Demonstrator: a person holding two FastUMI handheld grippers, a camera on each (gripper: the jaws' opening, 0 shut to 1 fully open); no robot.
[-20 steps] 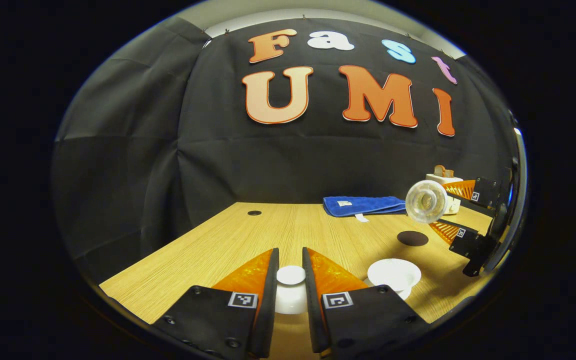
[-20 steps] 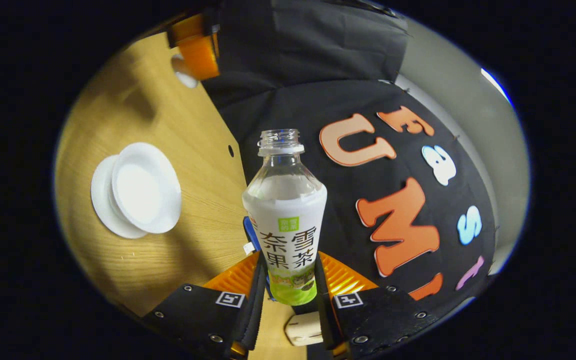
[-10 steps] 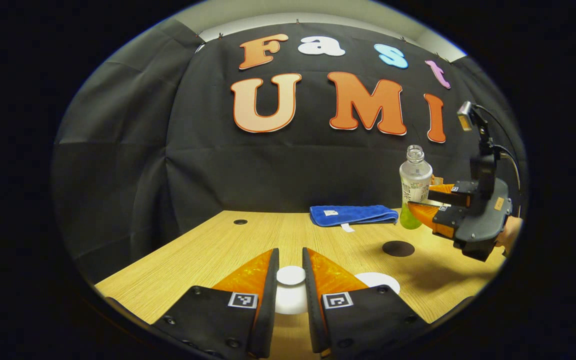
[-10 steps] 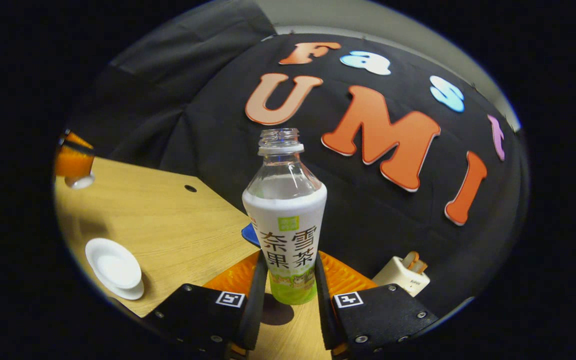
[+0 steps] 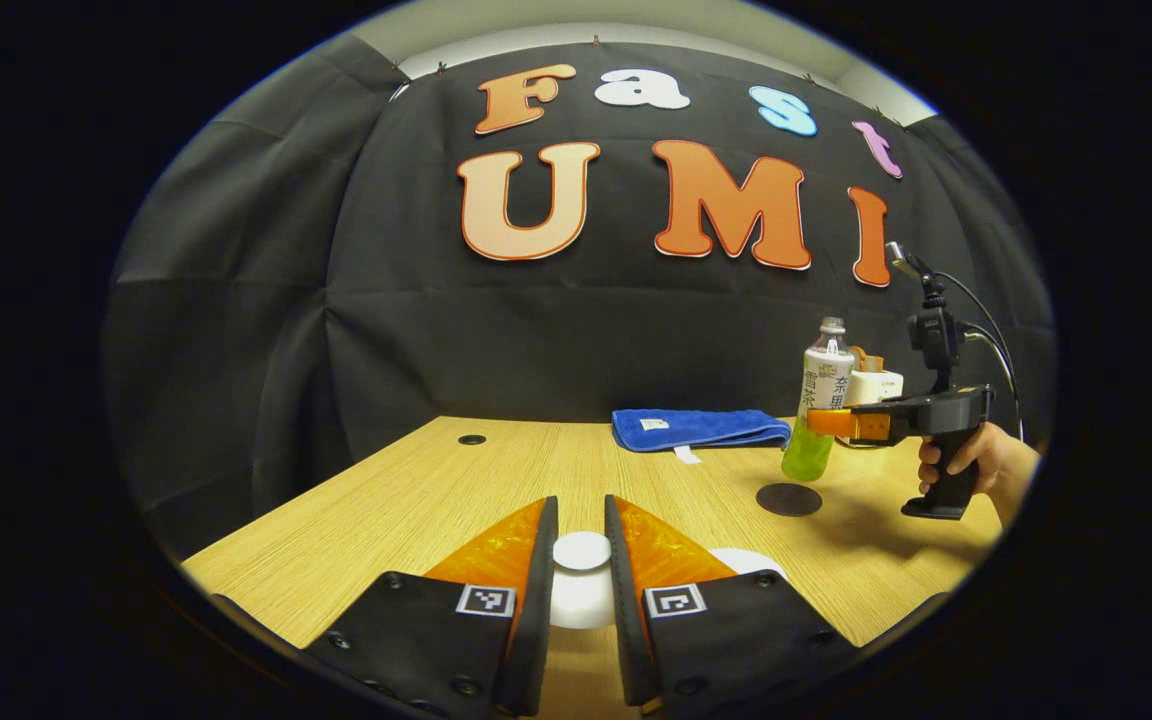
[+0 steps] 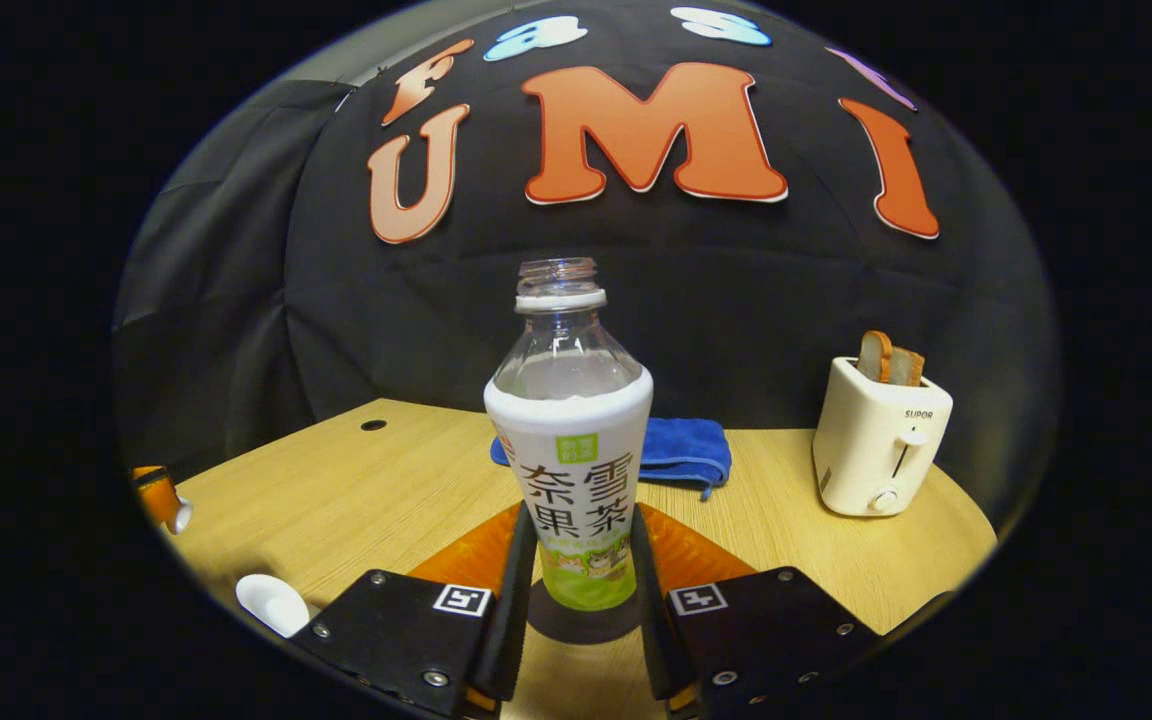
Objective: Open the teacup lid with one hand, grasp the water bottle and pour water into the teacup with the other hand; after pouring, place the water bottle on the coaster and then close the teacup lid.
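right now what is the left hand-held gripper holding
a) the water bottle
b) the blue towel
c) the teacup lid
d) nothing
c: in the left gripper view the left hand-held gripper has both fingers closed on the white teacup lid, held above the table.

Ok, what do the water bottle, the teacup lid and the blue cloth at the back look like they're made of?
The water bottle looks like clear plastic: see-through neck and shoulder, threaded mouth, printed wrap below. The teacup lid, held by the left gripper, looks like glazed ceramic, plain white and smooth, though white plastic can't be ruled out. The blue cloth seems a soft towel fabric: folded, matte, with a small sewn tag.
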